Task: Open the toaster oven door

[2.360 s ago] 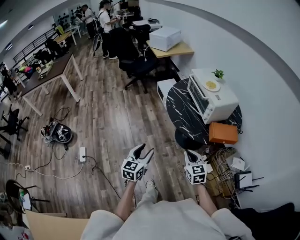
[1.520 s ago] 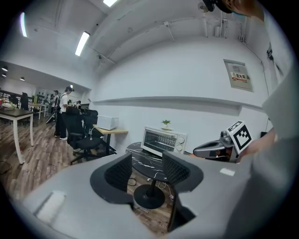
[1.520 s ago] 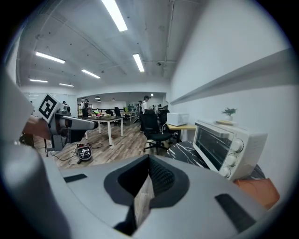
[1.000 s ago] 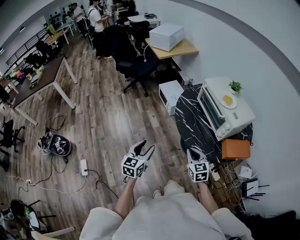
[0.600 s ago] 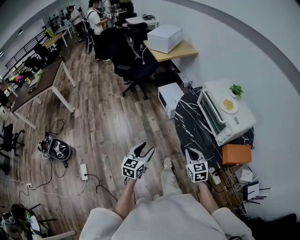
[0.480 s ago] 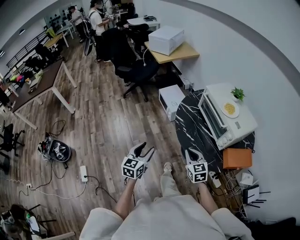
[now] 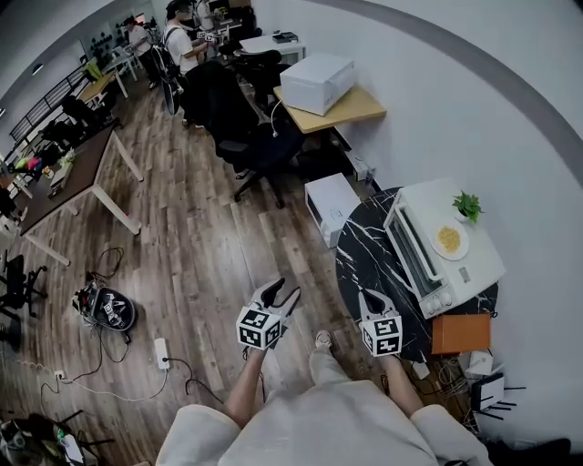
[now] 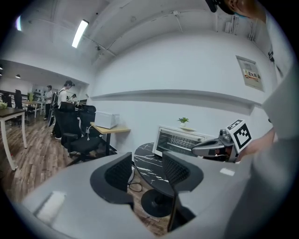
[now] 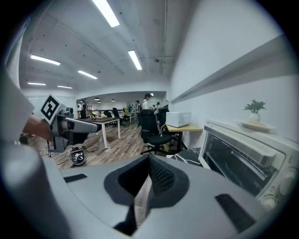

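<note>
Toaster oven (image 7: 444,250) sat along desk (image 7: 363,271) right edge, door shut, facing left, long axis running away from you. Your right tongs (image 7: 370,298), nearly closed and empty, were nearer, oven ahead-right; left tongs (image 7: 284,291) gaped, empty.

Your head view is evenly bright, with only faint shadows under the desks. Its fisheye lens bows the white wall (image 7: 474,109) into an arc from 12 to 4 o'clock. In both gripper views, ceiling light strips (image 9: 108,13) glare near 11 o'clock and black vignetting fills the corners. The grey bodies of the left gripper (image 8: 147,169) and right gripper (image 9: 147,176) blur at 6 o'clock.
</note>
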Demonstrator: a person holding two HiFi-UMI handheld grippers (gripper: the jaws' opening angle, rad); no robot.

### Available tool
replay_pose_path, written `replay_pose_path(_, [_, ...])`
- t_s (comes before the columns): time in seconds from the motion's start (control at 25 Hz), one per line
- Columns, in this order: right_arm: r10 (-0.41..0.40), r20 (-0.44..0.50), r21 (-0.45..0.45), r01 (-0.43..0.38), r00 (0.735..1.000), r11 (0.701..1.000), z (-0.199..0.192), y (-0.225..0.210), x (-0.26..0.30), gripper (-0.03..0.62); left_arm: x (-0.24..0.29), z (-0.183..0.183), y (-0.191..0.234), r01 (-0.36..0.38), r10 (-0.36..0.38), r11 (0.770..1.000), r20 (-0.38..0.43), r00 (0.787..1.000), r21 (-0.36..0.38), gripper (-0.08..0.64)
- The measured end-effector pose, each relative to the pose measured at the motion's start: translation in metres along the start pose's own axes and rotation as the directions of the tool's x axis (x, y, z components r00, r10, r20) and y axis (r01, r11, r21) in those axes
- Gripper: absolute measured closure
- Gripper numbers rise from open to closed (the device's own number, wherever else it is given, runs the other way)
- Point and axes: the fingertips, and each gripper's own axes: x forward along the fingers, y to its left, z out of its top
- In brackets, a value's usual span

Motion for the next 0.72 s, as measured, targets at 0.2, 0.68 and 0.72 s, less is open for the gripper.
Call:
replay_pose_path(0.2, [-0.001,0.004,0.011,0.001,1.000,1.000,0.020,-0.035,0.037,0.578,0.043,0.020,0.021,-0.004,0.004,1.000,-0.003,1.000,-0.005,0.350])
replay_pose_path(0.68, [0.025,0.015,0.065,-0.026,1.000,0.998,0.048,-0.094,0.113,0.578,0.140,0.064,0.058,-0.001,0.001,1.000,-0.019,1.000,0.009,0.350])
replay_pose_path(0.72, [0.025,0.014,0.060,-0.025,1.000,0.998,0.049,-0.099,0.117,0.578,0.148,0.066,0.058,0.005,-0.005,1.000,-0.019,1.000,0.011,0.350])
